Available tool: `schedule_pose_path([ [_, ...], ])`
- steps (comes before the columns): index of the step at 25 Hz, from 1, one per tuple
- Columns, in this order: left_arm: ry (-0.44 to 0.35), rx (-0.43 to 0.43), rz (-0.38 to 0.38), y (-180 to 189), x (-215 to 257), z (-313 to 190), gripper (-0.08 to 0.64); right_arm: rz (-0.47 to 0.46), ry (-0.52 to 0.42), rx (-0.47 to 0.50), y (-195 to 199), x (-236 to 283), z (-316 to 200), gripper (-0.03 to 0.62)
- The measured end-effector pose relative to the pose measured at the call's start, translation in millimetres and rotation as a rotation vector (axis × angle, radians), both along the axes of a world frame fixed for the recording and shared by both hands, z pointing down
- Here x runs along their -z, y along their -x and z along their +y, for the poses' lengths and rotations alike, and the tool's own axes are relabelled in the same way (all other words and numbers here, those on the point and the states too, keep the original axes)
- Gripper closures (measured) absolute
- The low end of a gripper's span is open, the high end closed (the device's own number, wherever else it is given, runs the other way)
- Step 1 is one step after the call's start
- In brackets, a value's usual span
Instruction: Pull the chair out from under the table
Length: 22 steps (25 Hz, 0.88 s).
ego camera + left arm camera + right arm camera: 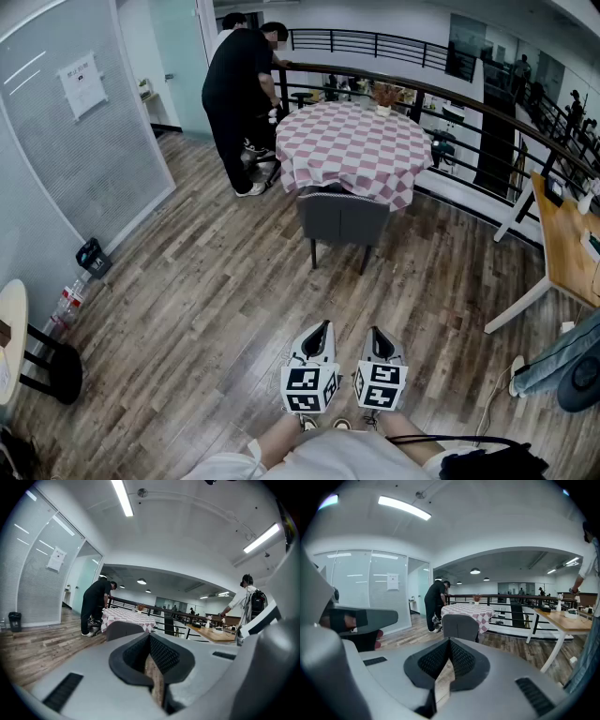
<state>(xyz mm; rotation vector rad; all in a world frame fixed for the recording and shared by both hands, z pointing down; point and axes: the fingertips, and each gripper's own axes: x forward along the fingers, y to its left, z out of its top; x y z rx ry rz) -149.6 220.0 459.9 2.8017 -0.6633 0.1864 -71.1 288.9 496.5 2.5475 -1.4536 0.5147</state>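
Observation:
A grey upholstered chair [342, 220] stands with its back toward me, pushed under a round table [356, 141] covered in a red-and-white checked cloth. Both grippers hover side by side near my body, well short of the chair. My left gripper [322, 330] and my right gripper [377, 336] point at the chair, each shut with nothing between the jaws. The chair [123, 630] shows just above the shut left gripper [151, 641] in the left gripper view. In the right gripper view the chair [460, 626] sits straight ahead above the shut right gripper [450, 646].
A person in black [239, 94] bends over at the table's far left. A black railing [487, 112] runs behind the table. A wooden desk [567, 248] on white legs stands at the right. A glass wall [75, 122], a small bin [94, 257] and bottles line the left.

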Motion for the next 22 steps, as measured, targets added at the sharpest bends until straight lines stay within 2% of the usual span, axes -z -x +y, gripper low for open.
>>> schedule_pose_path([
  [13, 0.025, 0.007, -0.001, 30.7, -8.0, 1.5, 0.561, -0.016, 0.006, -0.015, 24.1, -2.8, 0.7, 0.574],
  [22, 0.058, 0.032, 0.017, 58.8, -14.9, -15.3, 0.561, -0.001, 0.047, -0.014, 52.6, -11.6, -2.2, 0.574],
])
